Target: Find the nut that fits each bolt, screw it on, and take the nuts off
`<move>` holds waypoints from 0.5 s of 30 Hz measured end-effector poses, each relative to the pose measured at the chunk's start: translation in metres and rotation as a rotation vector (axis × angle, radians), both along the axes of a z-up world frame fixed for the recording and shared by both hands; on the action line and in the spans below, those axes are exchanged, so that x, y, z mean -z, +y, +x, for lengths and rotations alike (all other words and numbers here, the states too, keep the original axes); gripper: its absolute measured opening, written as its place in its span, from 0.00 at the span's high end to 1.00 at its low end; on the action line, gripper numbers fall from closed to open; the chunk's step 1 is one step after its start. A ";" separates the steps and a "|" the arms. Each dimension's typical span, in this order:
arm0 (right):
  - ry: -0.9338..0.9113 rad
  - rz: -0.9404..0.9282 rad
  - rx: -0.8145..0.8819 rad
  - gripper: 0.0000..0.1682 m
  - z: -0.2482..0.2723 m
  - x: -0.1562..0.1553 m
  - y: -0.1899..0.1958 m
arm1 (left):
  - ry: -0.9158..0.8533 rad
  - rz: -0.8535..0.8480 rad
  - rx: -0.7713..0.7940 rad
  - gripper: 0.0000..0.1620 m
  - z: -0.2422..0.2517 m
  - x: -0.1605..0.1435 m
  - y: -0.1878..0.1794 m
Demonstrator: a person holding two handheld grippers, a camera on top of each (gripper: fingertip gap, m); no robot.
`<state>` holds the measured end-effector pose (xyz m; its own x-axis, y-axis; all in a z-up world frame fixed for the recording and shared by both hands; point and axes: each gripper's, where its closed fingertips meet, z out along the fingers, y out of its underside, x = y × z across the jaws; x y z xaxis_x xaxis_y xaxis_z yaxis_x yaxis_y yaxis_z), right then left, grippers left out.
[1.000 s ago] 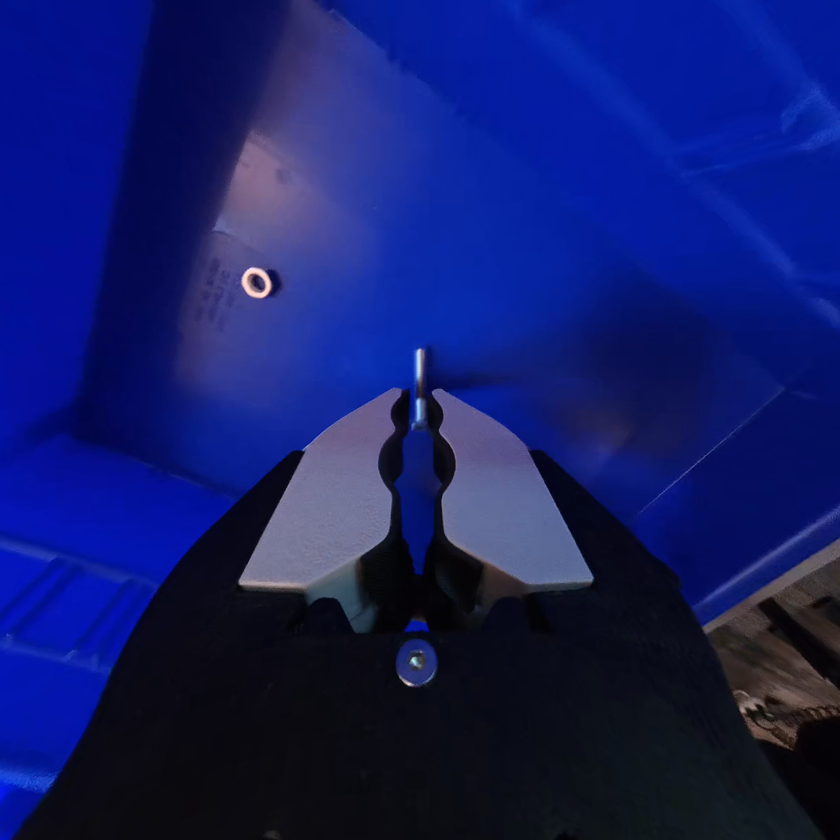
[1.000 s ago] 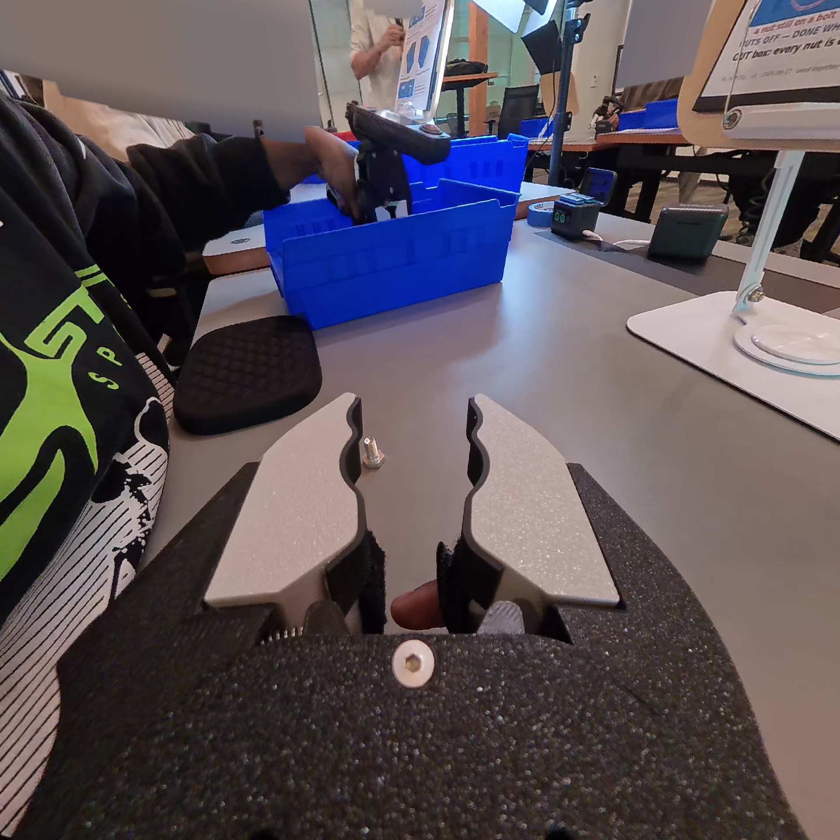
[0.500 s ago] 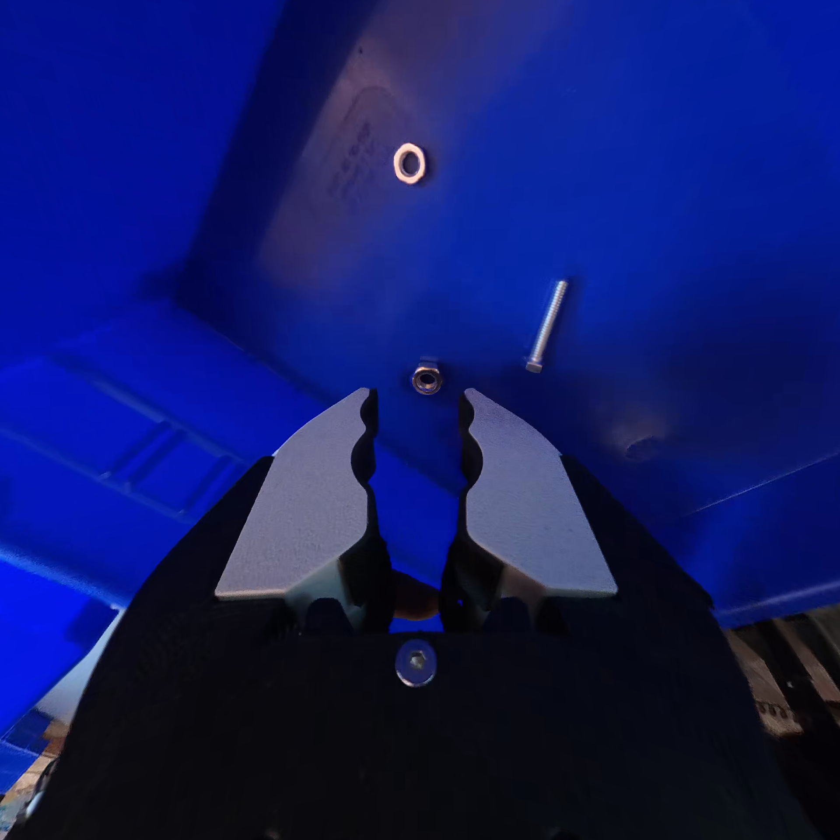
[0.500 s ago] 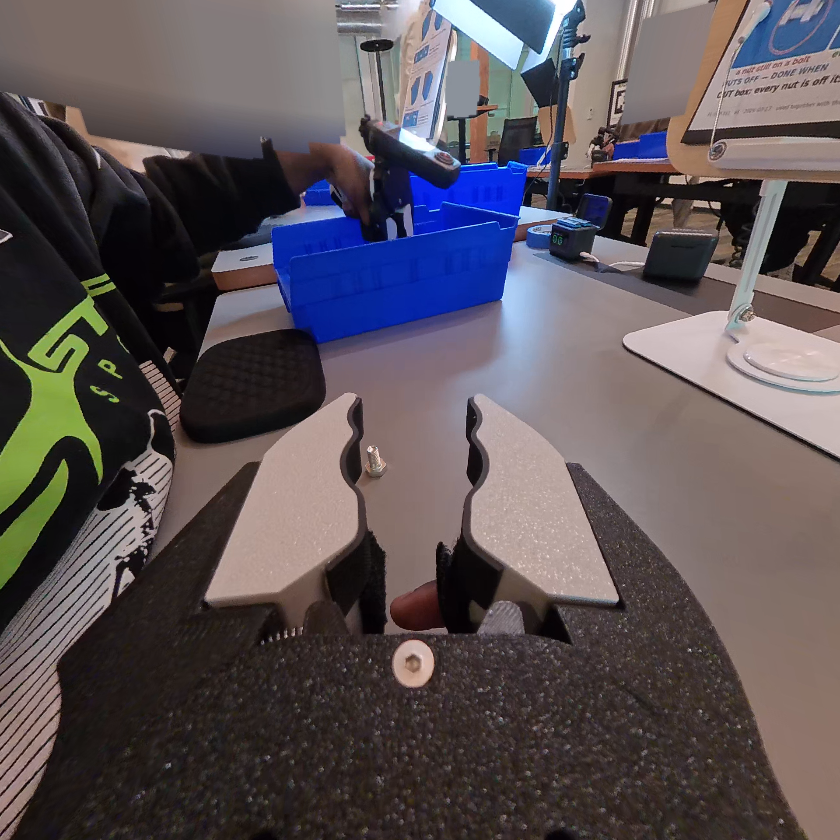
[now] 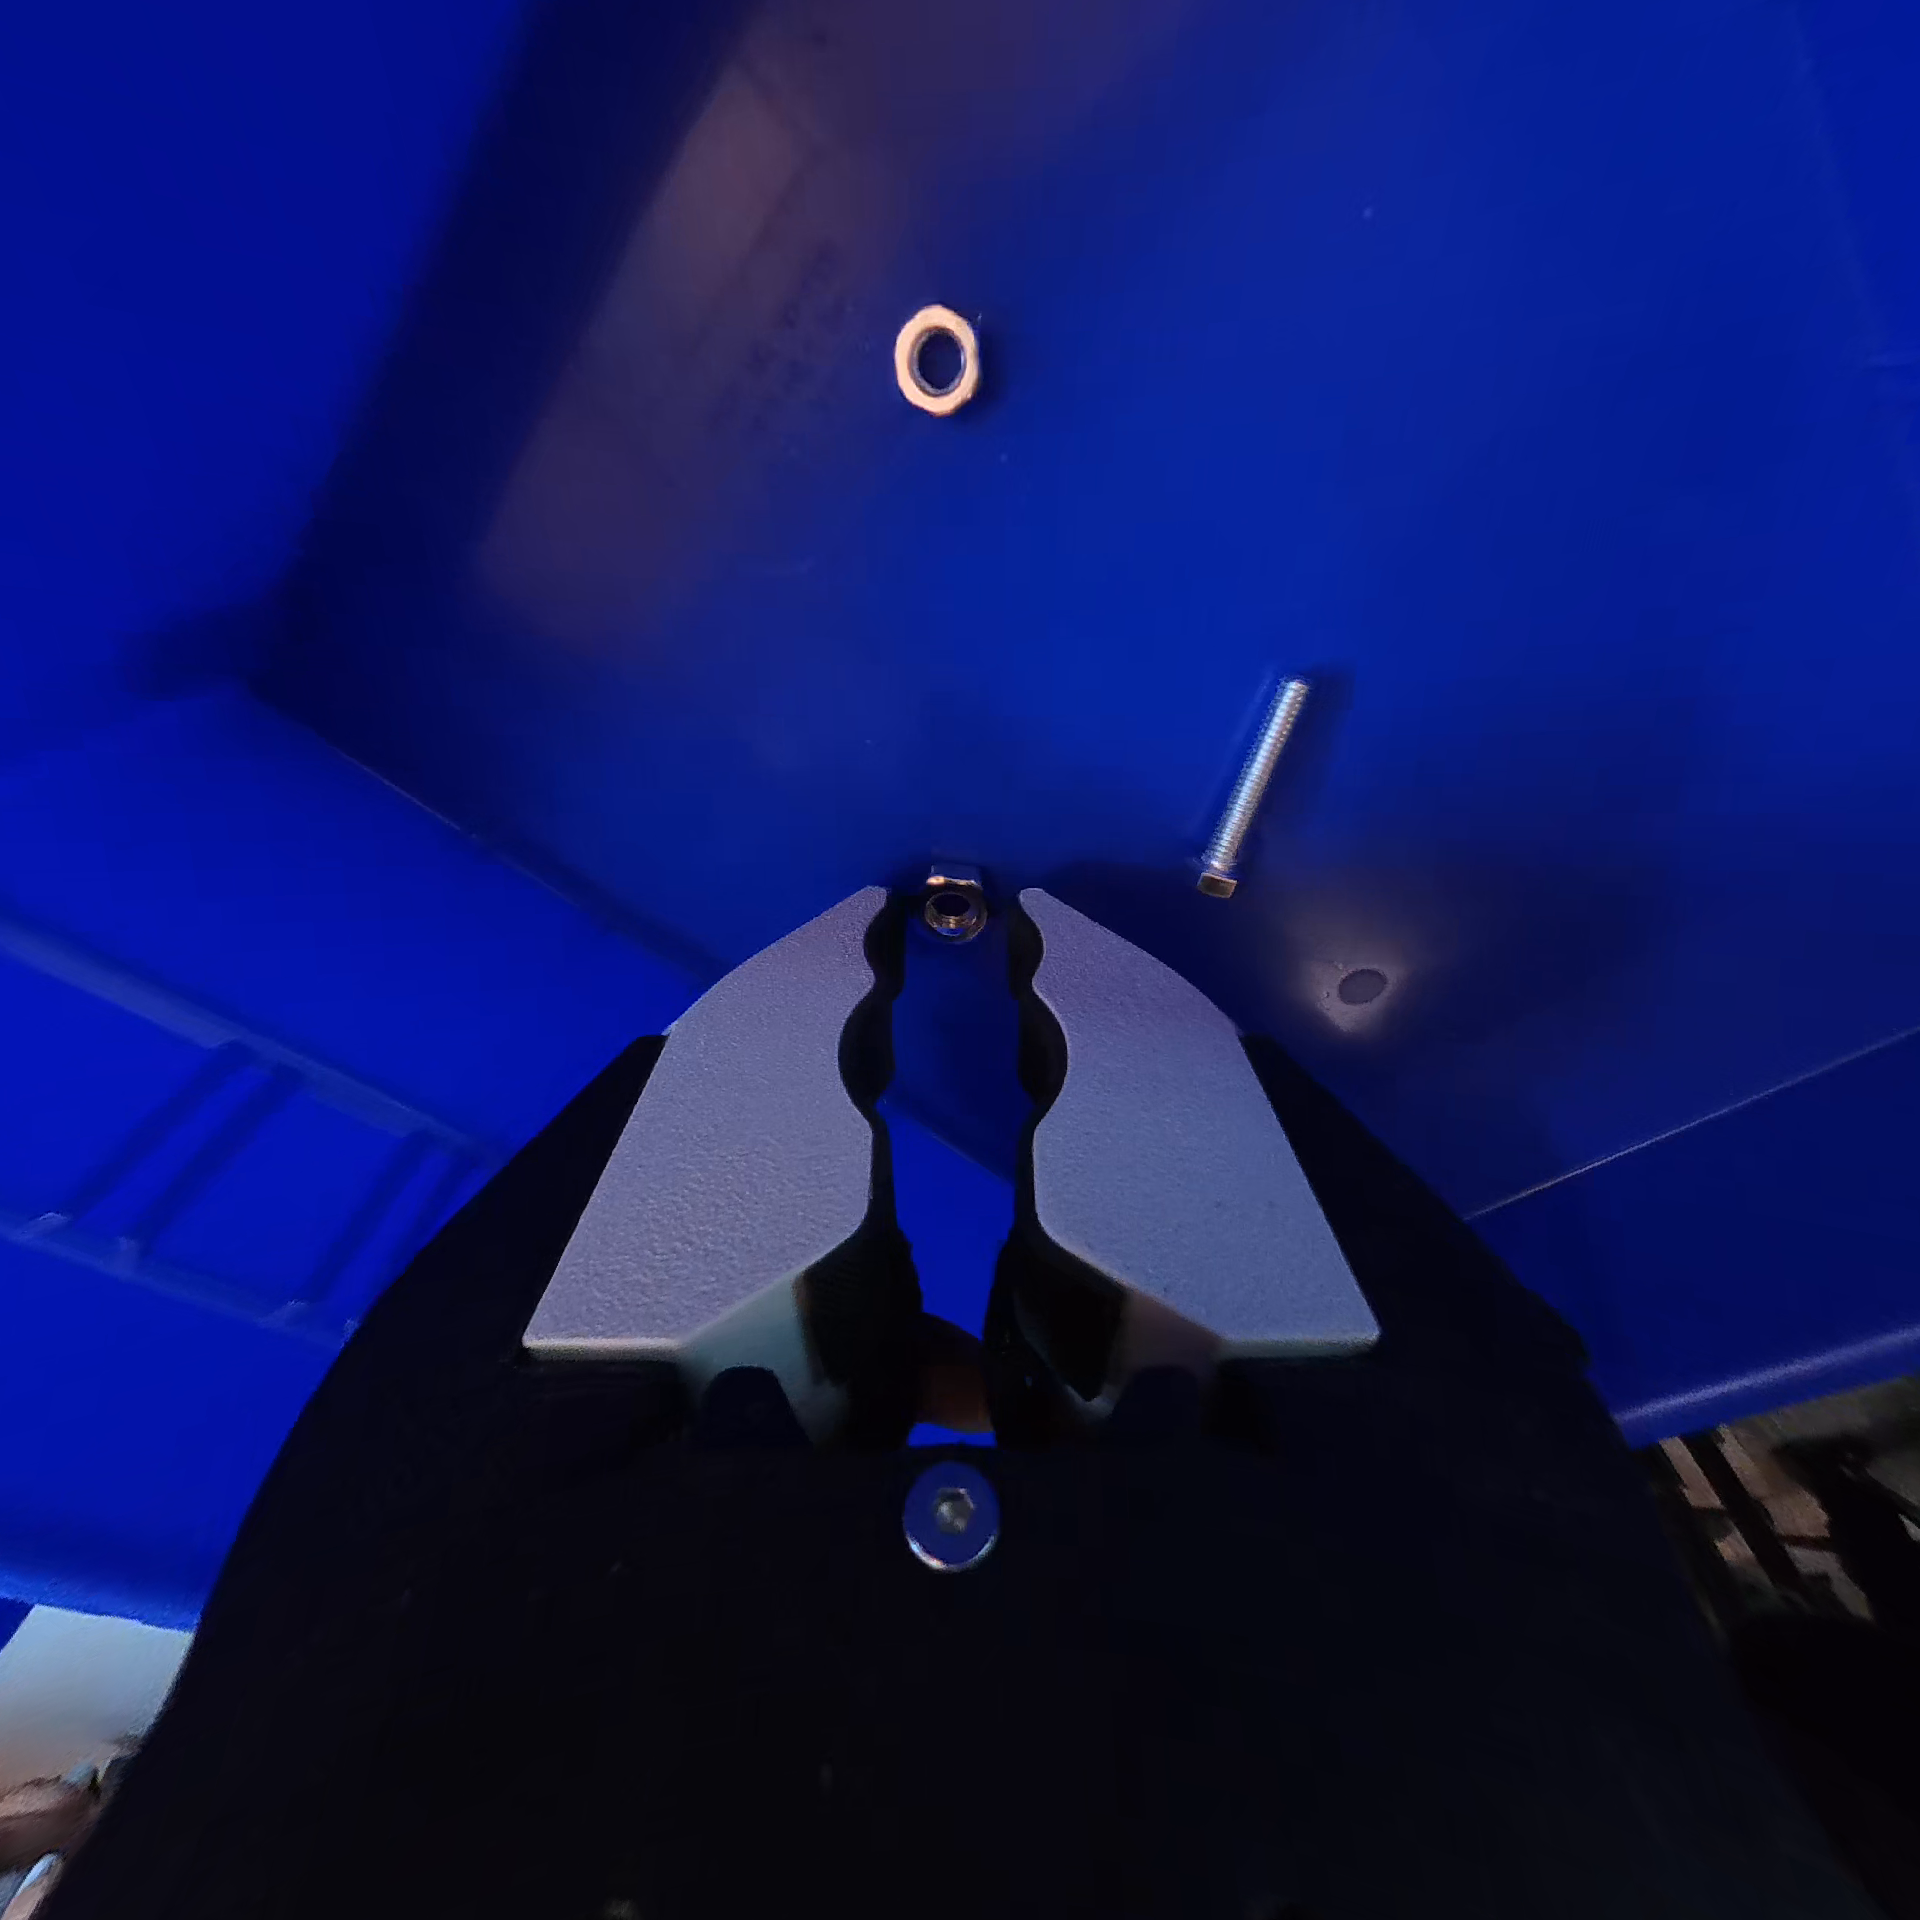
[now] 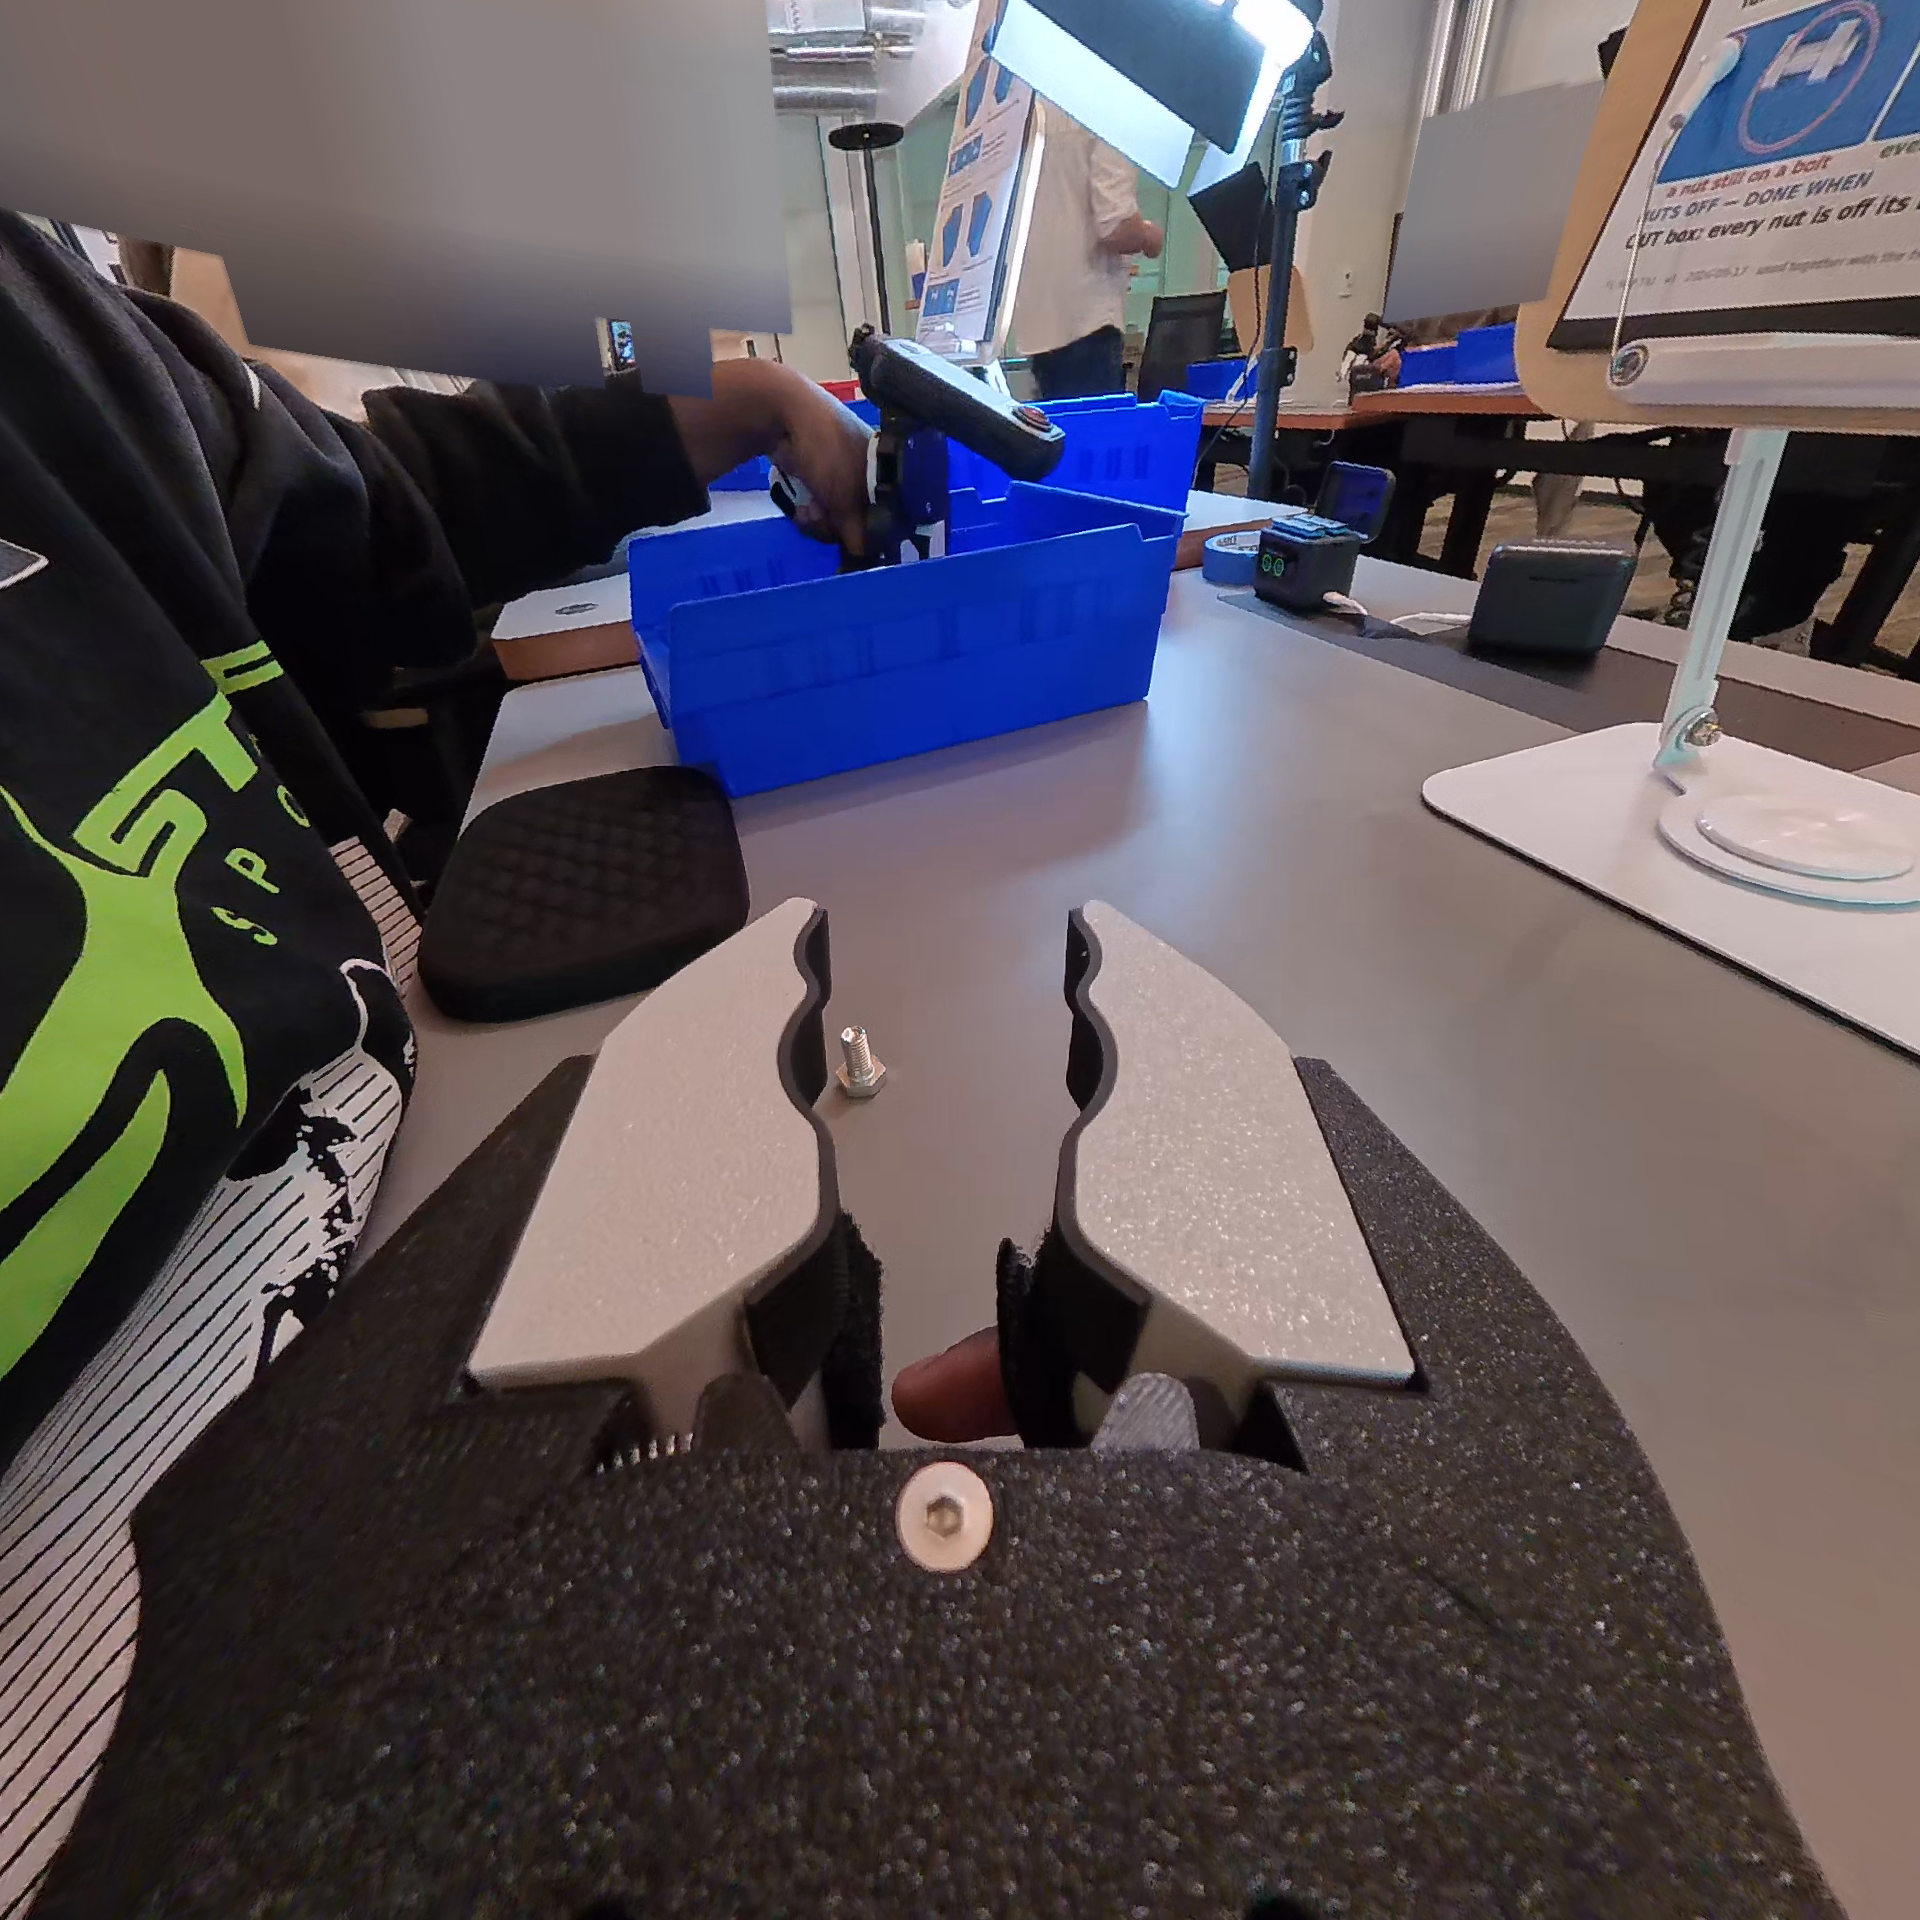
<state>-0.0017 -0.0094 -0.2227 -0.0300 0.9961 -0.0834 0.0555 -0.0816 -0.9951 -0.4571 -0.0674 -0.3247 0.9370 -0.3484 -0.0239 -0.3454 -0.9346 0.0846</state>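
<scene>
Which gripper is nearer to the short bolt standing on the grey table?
Right. The right gripper brackets the short bolt on the table; the left gripper is inside the blue bin.

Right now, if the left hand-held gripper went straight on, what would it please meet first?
Probably the small nut lying between the left hand-held gripper fingertips, then the bin floor just behind; depth is hard to judge.

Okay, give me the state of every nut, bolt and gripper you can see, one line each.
left gripper: open, tips either side of small nut
small nut: loose, in blue bin
large nut: lying flat, untouched
long bolt: lying bare, no nut
short bolt: upright on its head
right gripper: open, empty
</scene>
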 end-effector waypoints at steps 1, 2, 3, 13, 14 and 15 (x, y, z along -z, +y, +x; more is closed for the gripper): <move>0.001 0.000 0.001 0.74 0.000 0.000 0.000 | -0.004 0.002 -0.001 0.89 0.001 0.000 0.000; 0.002 0.000 0.001 0.74 0.000 0.000 0.000 | -0.007 0.002 -0.002 0.90 0.001 0.000 0.000; 0.003 -0.001 0.001 0.74 0.000 0.000 0.000 | -0.005 0.005 0.004 0.90 0.001 0.000 0.000; 0.001 -0.008 -0.004 0.75 0.000 0.000 0.000 | -0.014 0.319 0.139 0.90 0.051 -0.082 0.017; -0.003 -0.007 -0.005 0.75 0.000 0.001 0.000 | -0.025 0.382 0.168 0.90 0.067 -0.098 0.021; -0.007 -0.003 -0.007 0.75 -0.001 0.001 -0.001 | -0.044 0.453 0.199 0.90 0.085 -0.113 0.026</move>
<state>-0.0025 -0.0099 -0.2240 -0.0366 0.9956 -0.0867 0.0635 -0.0843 -0.9944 -0.3721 -0.0418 -0.2117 0.8570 -0.4843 -0.1764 -0.5149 -0.7898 -0.3333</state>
